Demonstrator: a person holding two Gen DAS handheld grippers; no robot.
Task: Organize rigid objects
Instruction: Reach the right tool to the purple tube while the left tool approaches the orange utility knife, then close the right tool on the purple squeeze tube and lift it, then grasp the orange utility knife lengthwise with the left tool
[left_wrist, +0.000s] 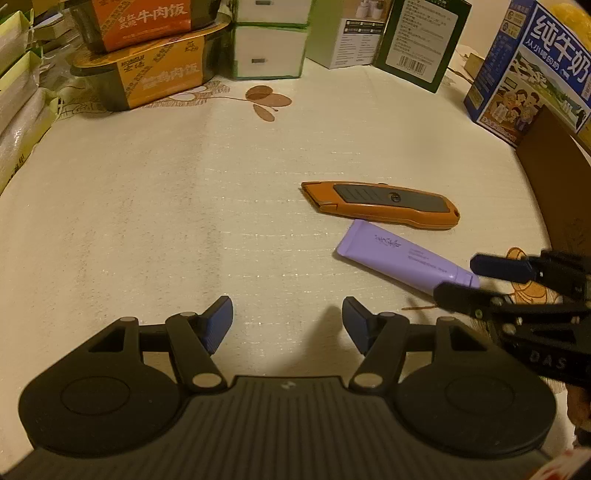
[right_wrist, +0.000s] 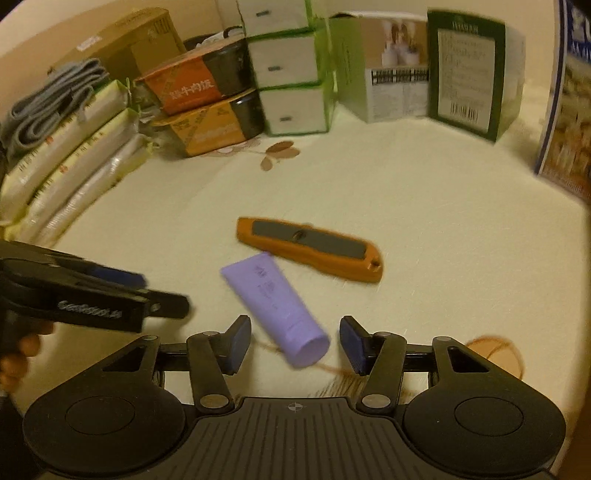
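At the far left of the table (right_wrist: 424, 229), long wrapped packs (right_wrist: 70, 173) lie side by side, with two stacked orange meal boxes (right_wrist: 199, 110) next to them and white-and-green cartons (right_wrist: 291, 70) piled just beyond. The left gripper (left_wrist: 287, 323) hangs over bare cloth with its jaws spread and nothing between them; in the right wrist view it reaches in from the left edge, a hand (right_wrist: 16, 354) behind it. Near the middle, the orange knife (right_wrist: 310, 249) lies flat, and the purple tube (right_wrist: 275, 304) rests just beside it, apart from it, cap toward the right gripper (right_wrist: 295, 341). That gripper's jaws straddle the cap end without pressing on it. A blue milk carton (left_wrist: 532, 70) stands at the far right.
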